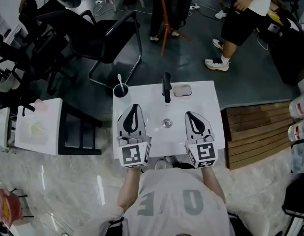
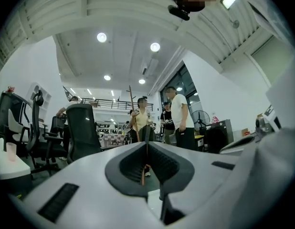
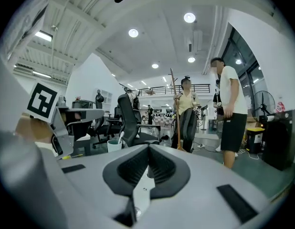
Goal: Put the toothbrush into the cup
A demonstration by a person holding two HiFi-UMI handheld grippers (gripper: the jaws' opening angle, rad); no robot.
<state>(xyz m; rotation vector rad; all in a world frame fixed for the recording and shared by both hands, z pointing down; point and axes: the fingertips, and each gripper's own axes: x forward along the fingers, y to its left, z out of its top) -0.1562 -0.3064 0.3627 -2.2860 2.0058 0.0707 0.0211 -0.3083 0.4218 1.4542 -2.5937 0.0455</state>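
Note:
A white cup (image 1: pixel 121 90) stands on the back left corner of the white sink (image 1: pixel 211 102), and a white toothbrush (image 1: pixel 119 79) stands upright in it. The right gripper view shows the same cup (image 3: pixel 114 145) and toothbrush (image 3: pixel 121 138) off to the left. My left gripper (image 1: pixel 135 106) rests on the sink's left side just in front of the cup, jaws shut and holding nothing; its fingertips meet in the left gripper view (image 2: pixel 147 144). On the sink's right side lies my right gripper (image 1: pixel 190 114), likewise shut and holding nothing (image 3: pixel 148 147).
A black faucet (image 1: pixel 166 87) and a soap dish (image 1: pixel 182 90) stand at the sink's back; the drain (image 1: pixel 167 123) lies between the grippers. A white side table (image 1: pixel 39 127) is at the left, black chairs (image 1: pixel 103 33) beyond, a wooden pallet (image 1: pixel 255 134) right, a person (image 1: pixel 240 18) behind.

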